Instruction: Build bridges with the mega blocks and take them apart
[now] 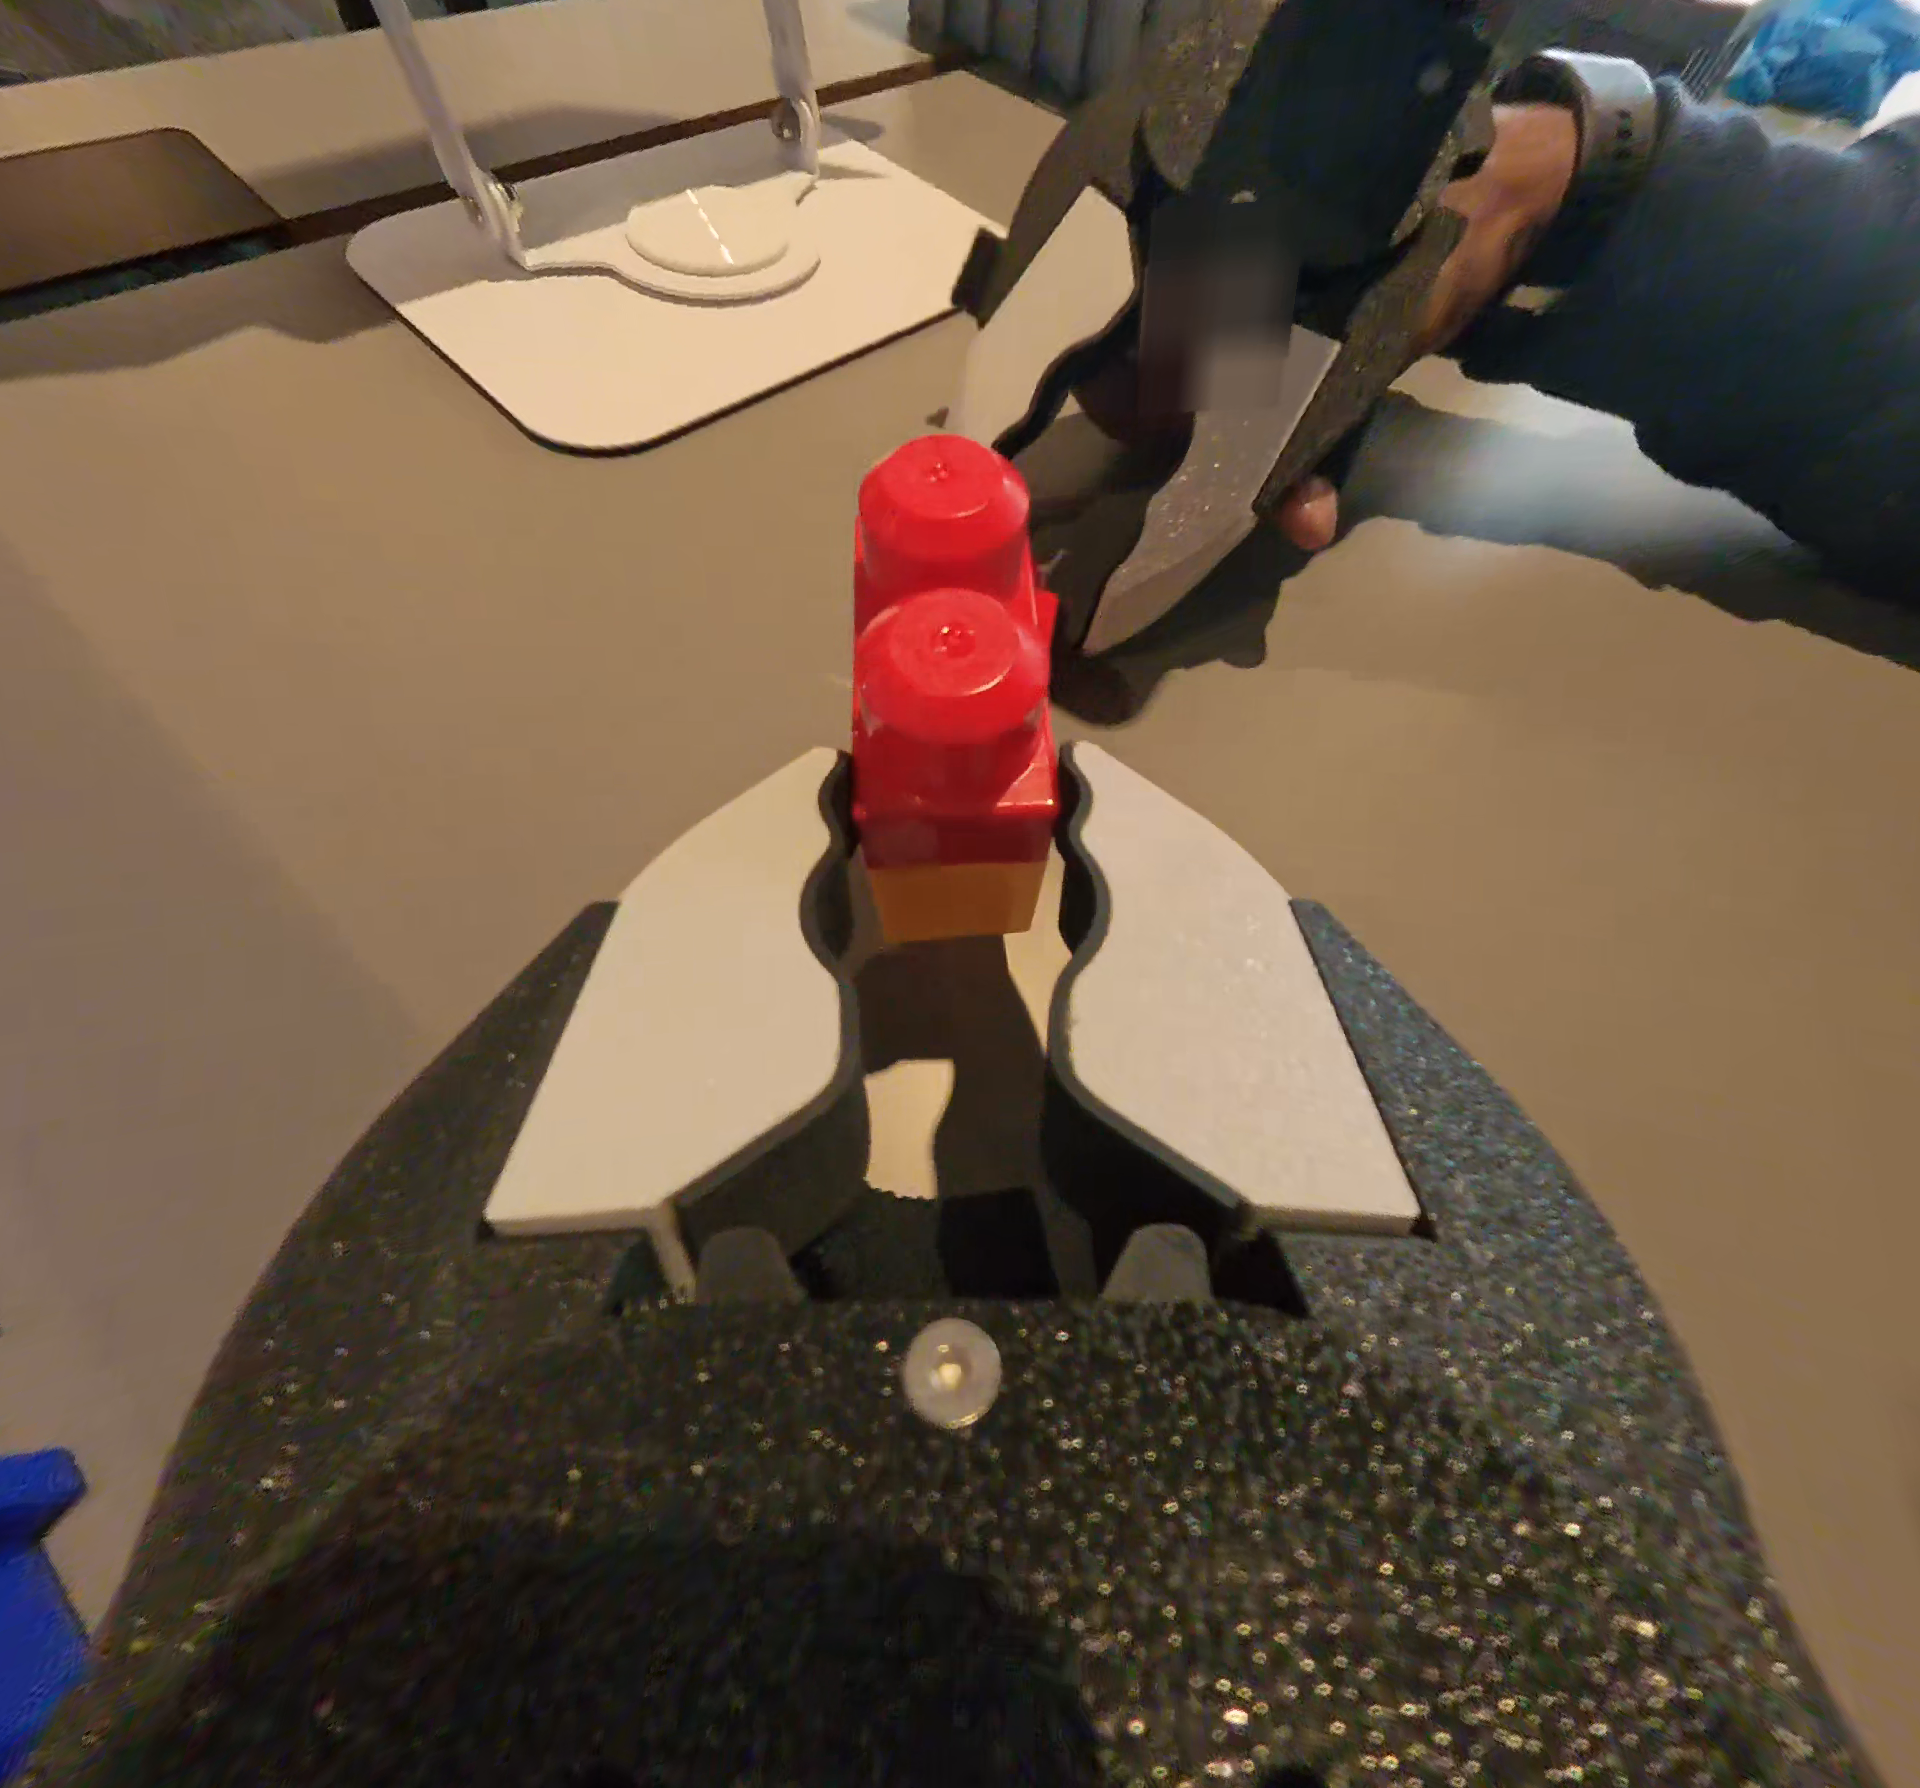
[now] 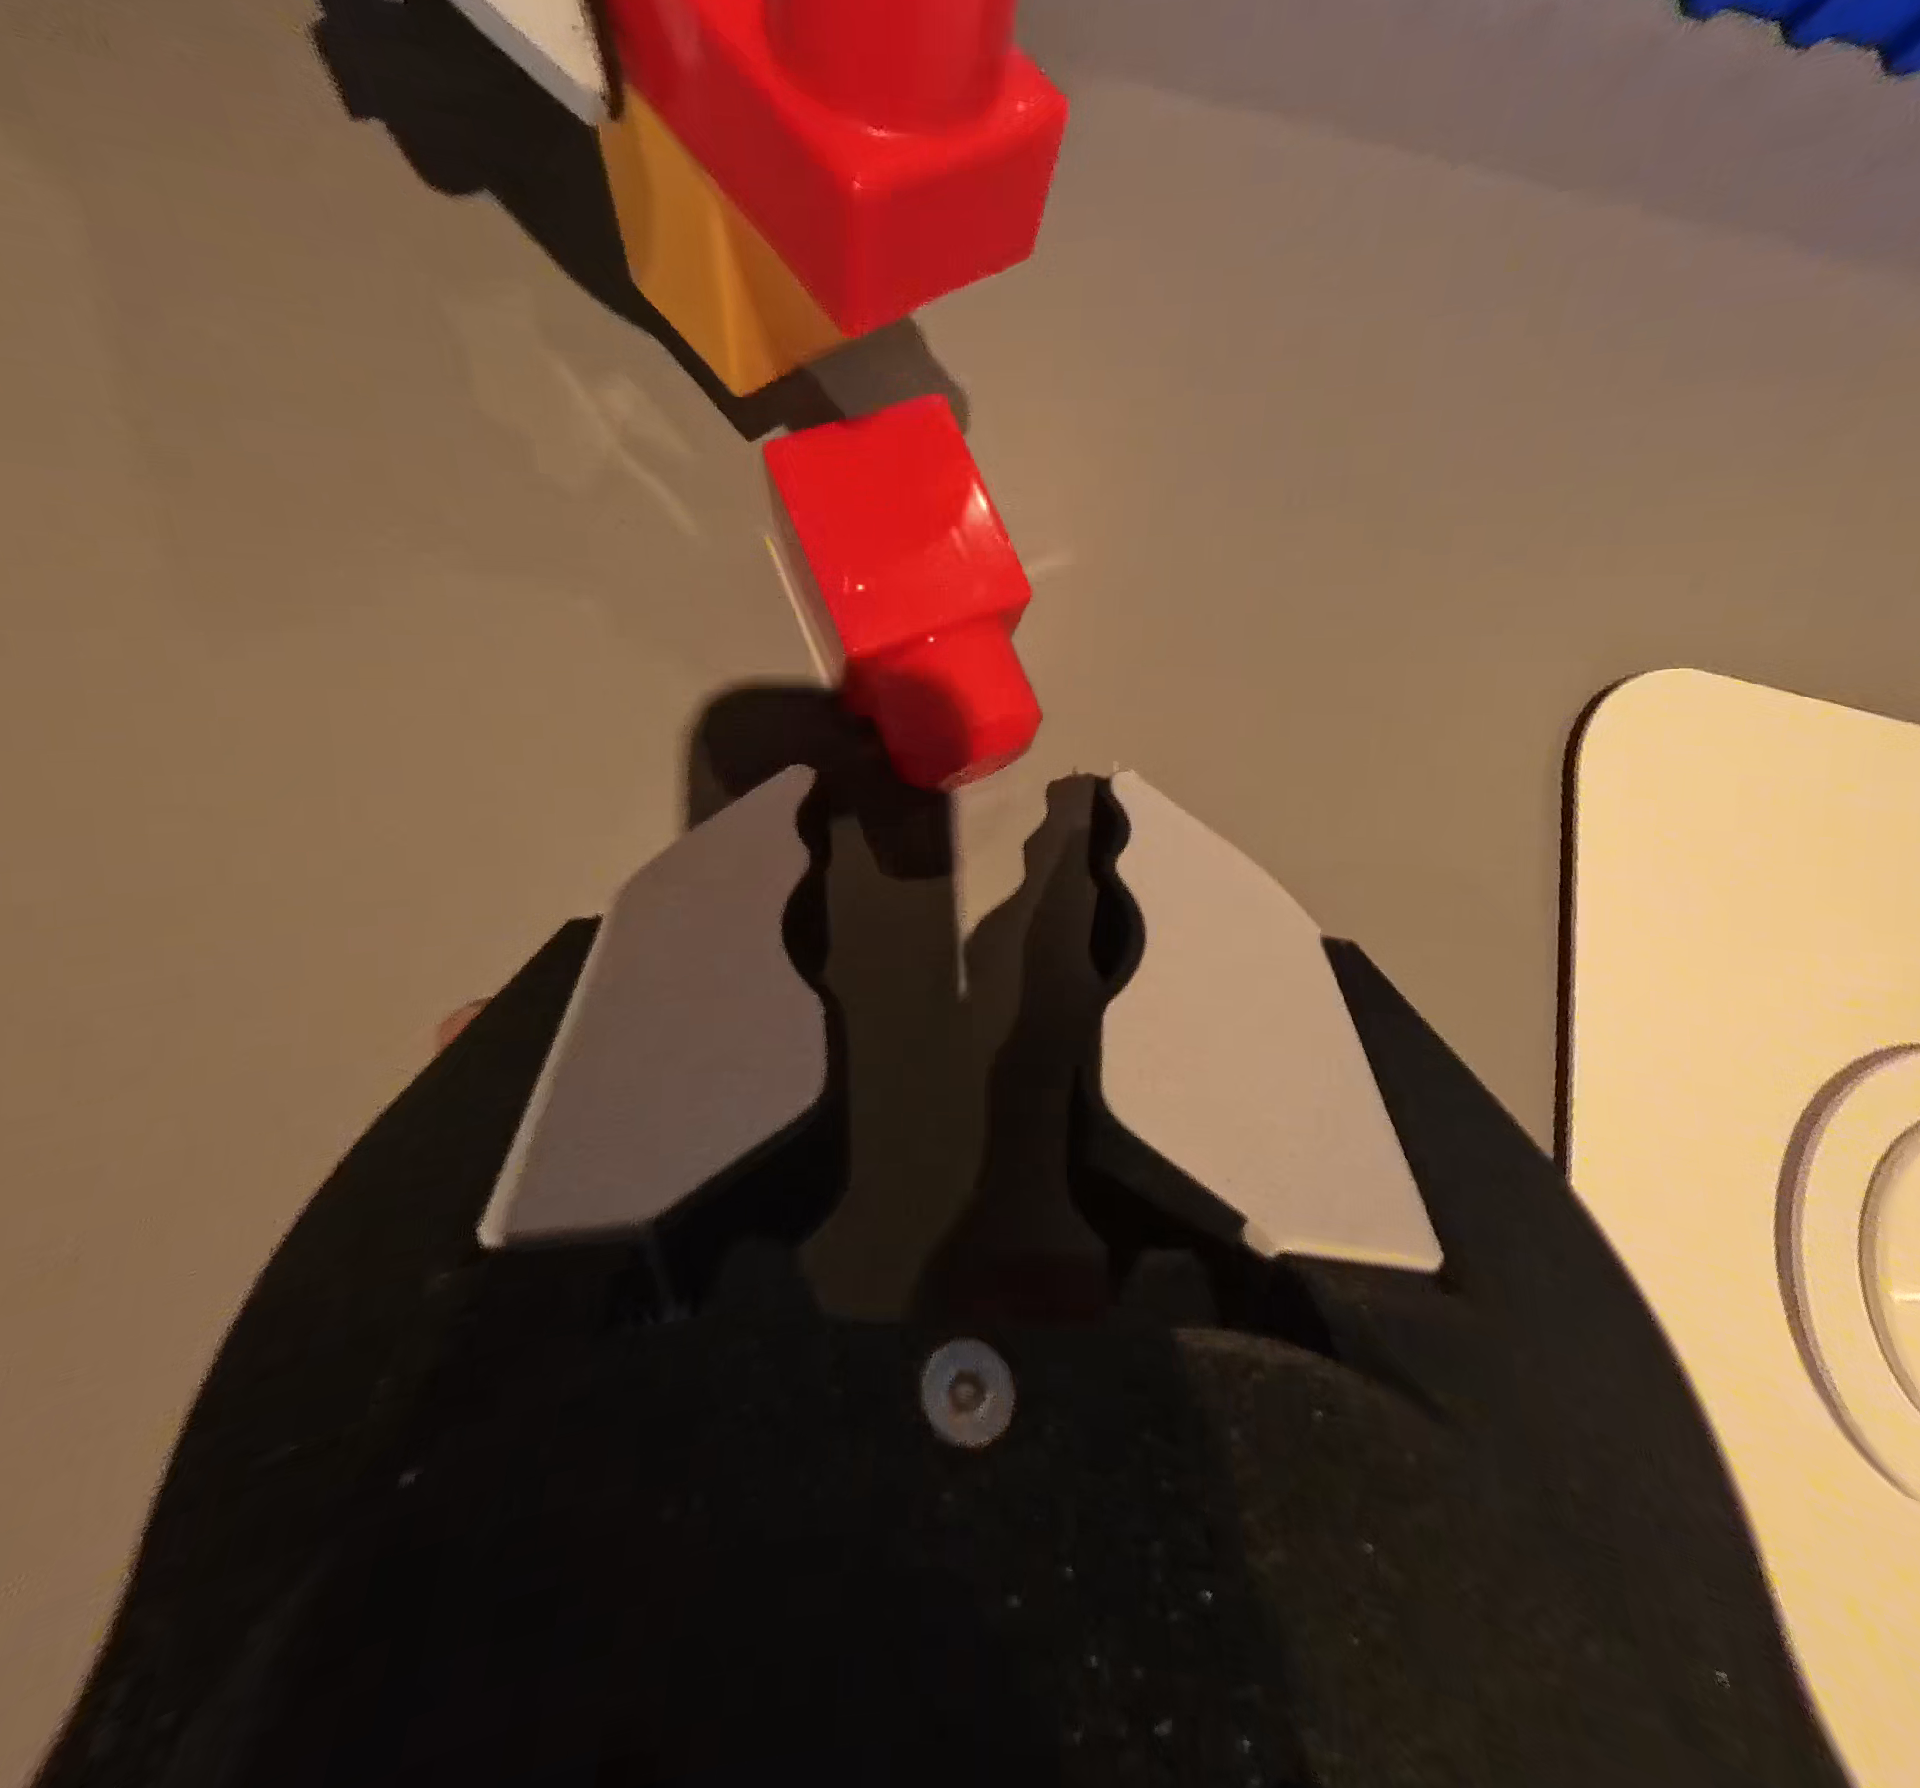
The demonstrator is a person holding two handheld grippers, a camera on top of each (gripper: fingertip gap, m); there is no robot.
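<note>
The left gripper (image 1: 956,803) is clamping the two-stud red block (image 1: 951,699) that is sitting on an orange block (image 1: 951,897), the red block's long axis running straight away from its fingers. The right gripper (image 2: 961,793) is hanging partly open and empty over the table (image 2: 312,595), with a small red block (image 2: 904,585) lying tipped on its side just ahead of its tips, stud pointing back toward the jaws. Being much the nearer of the two, the right one looks set to take it.
</note>
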